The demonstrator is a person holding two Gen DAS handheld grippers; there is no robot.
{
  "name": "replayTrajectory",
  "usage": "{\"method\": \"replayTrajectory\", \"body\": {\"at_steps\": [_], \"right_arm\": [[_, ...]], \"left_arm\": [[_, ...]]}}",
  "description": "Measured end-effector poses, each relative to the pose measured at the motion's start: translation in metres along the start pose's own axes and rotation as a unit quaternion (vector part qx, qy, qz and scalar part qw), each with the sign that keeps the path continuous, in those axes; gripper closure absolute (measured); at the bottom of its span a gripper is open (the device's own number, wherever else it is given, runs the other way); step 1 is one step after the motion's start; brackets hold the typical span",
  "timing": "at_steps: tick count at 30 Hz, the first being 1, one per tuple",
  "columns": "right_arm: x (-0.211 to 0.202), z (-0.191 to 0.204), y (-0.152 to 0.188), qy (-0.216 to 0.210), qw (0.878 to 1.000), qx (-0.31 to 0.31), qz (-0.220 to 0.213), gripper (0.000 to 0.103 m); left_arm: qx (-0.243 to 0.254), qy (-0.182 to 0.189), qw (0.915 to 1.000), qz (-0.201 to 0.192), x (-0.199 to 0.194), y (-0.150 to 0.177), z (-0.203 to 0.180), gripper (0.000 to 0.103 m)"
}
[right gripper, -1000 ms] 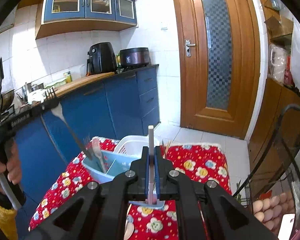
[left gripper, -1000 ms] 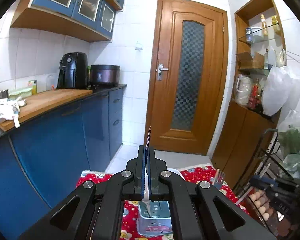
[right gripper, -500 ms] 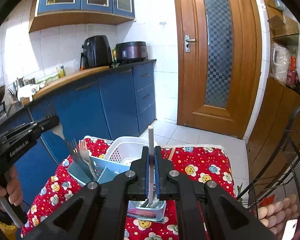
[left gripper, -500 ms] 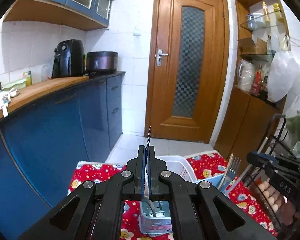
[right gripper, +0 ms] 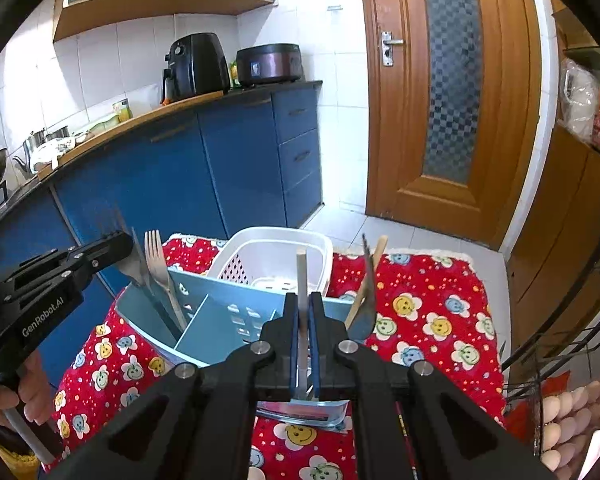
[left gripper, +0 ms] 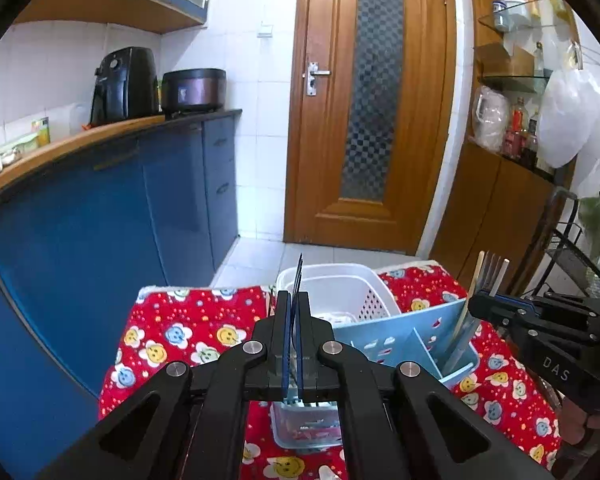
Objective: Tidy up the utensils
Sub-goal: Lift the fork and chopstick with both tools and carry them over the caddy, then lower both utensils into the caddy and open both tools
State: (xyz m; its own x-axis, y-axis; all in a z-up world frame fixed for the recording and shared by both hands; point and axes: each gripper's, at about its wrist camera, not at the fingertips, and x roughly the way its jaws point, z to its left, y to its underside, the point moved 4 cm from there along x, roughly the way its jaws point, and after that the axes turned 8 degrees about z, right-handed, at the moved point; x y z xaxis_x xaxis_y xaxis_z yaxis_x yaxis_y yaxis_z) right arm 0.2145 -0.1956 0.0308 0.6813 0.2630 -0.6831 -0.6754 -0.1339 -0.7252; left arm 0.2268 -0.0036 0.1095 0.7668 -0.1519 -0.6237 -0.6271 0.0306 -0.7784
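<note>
My left gripper (left gripper: 294, 300) is shut on a thin metal fork (left gripper: 299, 276), seen edge-on. In the right wrist view that left gripper (right gripper: 126, 242) holds the fork's dark handle (right gripper: 156, 308) down into the left compartment of the light blue organizer (right gripper: 220, 312). A pale fork (right gripper: 155, 252) stands beside it. My right gripper (right gripper: 303, 300) is shut on a white stick-like utensil (right gripper: 302, 276), upright above a clear container (right gripper: 300, 412). The organizer's right compartment holds a wooden stick (right gripper: 366, 284) and a dark fork (right gripper: 367, 252). From the left wrist view, the right gripper (left gripper: 476, 304) sits beside the organizer (left gripper: 396, 336).
A white perforated basket (right gripper: 276, 248) stands behind the organizer on the red flowered cloth (right gripper: 428, 320). Blue cabinets (left gripper: 100, 220) run along the left. A wire rack (left gripper: 568, 248) and eggs (right gripper: 572, 412) are at the right. A person's hand (right gripper: 24, 400) grips the left tool.
Both grippers have sunk toward the table, and the organizer and basket now look nearer and larger. The left gripper's fork handle has gone lower into the left compartment.
</note>
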Motion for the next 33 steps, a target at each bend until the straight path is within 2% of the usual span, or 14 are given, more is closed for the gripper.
{"method": "replayTrajectory", "body": {"at_steps": [12,16,20,25,33], "right_arm": [[0.009,0.003,0.007,-0.023,1.0,0.007,0.017,0.094],[0.006,0.002,0.007,-0.03,0.999,0.011,0.011,0.081],[-0.003,0.004,0.003,-0.034,0.999,0.013,0.001,0.08],[-0.02,0.006,0.001,-0.041,0.999,0.018,-0.015,0.077],[-0.047,0.011,0.003,-0.048,0.998,0.019,-0.041,0.072]], "left_arm": [[-0.004,0.008,0.9996,0.027,0.016,0.016,-0.003,0.101],[0.0,0.015,0.9993,0.035,0.015,0.019,-0.005,0.101],[-0.002,0.035,0.9987,0.038,0.006,0.017,-0.009,0.1],[-0.008,0.042,0.9985,0.035,-0.007,0.014,-0.009,0.098],[0.0,0.058,0.9981,0.023,-0.034,0.011,-0.014,0.079]]}}
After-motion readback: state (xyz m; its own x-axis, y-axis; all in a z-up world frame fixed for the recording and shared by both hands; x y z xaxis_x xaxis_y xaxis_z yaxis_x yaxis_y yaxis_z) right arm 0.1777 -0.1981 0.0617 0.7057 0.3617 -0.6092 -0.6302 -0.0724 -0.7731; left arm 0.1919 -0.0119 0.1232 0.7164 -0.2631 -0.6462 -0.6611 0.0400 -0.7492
